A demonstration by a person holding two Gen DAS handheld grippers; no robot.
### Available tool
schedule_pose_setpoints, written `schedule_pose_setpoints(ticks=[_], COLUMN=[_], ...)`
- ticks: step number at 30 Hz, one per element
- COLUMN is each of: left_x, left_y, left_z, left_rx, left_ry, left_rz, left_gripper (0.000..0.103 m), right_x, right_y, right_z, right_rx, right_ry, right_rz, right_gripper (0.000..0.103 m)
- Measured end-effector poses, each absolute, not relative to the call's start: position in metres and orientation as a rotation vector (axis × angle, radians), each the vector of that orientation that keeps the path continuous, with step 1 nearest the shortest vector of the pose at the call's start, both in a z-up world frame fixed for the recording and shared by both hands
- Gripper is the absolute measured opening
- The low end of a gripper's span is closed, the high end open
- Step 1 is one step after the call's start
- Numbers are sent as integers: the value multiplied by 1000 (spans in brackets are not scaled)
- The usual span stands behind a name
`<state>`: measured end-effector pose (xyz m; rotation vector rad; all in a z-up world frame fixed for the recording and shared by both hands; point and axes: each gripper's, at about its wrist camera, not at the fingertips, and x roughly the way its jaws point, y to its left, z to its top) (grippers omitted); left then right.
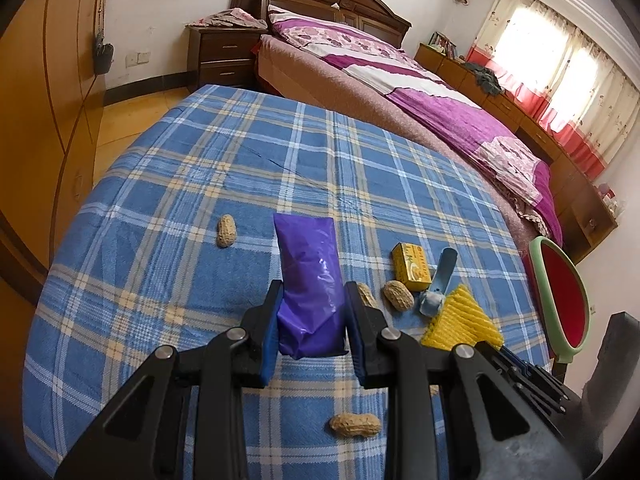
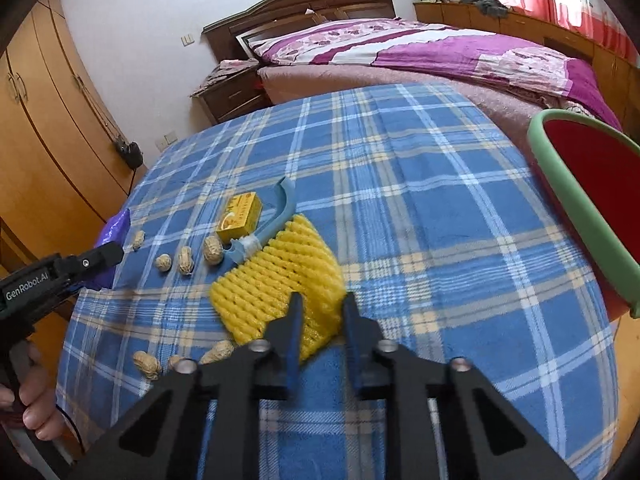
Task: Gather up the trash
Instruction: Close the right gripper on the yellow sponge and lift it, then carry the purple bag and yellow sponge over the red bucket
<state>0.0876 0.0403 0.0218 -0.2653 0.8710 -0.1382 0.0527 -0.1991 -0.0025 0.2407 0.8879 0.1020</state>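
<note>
Beyond my jaws stand a dark wooden bed (image 1: 320,12) under a purple floral quilt (image 1: 440,88) and an orange wooden wardrobe (image 2: 44,152). Daylight glows through red-trimmed curtains (image 1: 560,60) against white walls (image 1: 160,8).

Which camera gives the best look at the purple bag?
The left wrist view: the purple bag stands nearly whole between the left gripper pads, which are shut on it. The right wrist view catches only a sliver behind that gripper at the left edge.
</note>
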Motion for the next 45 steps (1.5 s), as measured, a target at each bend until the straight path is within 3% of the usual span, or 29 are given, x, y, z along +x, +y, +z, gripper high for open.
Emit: schedule_pose_setpoints(ticks=[20, 45], left_x=[72, 65], left_y=[17, -108], left_z=[47, 76], left_rx=[-255, -92], left_ry=[827, 814], left_rz=[-225, -498], left_gripper=[29, 29], right_x=[8, -31], right_y=[-238, -346], right_z=[60, 78], right_rx=[332, 386], right_ry=[665, 580], right_rz=[89, -202], right_gripper=[11, 11])
